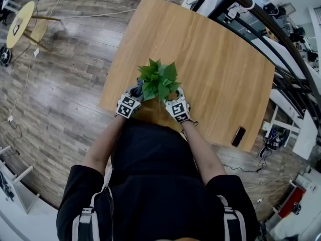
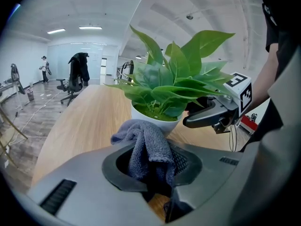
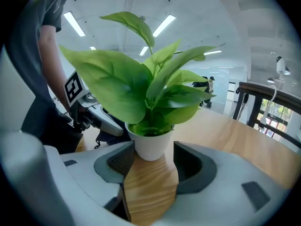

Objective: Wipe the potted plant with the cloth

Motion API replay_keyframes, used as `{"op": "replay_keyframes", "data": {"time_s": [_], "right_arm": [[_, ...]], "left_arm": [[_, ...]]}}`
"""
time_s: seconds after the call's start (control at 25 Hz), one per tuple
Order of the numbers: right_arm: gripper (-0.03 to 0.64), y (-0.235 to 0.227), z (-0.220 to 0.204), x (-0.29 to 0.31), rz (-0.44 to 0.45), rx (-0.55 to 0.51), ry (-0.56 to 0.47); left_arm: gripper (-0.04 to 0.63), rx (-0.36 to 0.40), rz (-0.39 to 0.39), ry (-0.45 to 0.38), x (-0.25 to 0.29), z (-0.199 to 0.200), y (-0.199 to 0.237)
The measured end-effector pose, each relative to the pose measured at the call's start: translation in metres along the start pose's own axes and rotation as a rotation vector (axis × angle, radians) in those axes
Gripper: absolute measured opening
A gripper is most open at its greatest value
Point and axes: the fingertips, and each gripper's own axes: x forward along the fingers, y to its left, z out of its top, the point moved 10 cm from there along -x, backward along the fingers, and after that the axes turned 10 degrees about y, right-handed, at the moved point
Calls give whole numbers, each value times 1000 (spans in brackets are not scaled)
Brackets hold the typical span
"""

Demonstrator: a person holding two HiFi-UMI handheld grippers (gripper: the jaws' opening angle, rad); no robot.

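A potted plant (image 1: 158, 81) with broad green leaves in a white pot (image 3: 150, 145) stands near the front edge of the wooden table (image 1: 210, 59). My left gripper (image 2: 150, 160) is shut on a grey cloth (image 2: 146, 147), which bunches up out of the jaws just short of the pot (image 2: 155, 119). In the head view the left gripper (image 1: 131, 100) sits at the plant's left. My right gripper (image 3: 150, 158) is open, one jaw on each side of the pot's base; the left jaw is very close to it and the right jaw stands apart. It shows at the plant's right (image 1: 176, 104).
A black phone (image 1: 238, 136) lies near the table's front right edge. A dark railing (image 1: 281, 39) runs along the right. A round yellow side table (image 1: 20, 23) stands on the wood floor at far left. Office chairs (image 2: 75, 76) and a person are far off.
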Motion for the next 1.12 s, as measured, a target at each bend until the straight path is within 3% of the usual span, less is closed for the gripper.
{"op": "replay_keyframes", "data": {"time_s": [0.16, 0.48, 1.12], "right_arm": [[242, -1, 11, 6, 59, -71, -30], [242, -1, 18, 8, 9, -63, -17], [242, 21, 11, -3, 36, -73, -17]], "left_arm": [[112, 18, -2, 7, 3, 3, 4], [112, 39, -10, 9, 2, 4, -3], [112, 19, -2, 3, 1, 0, -1]]}}
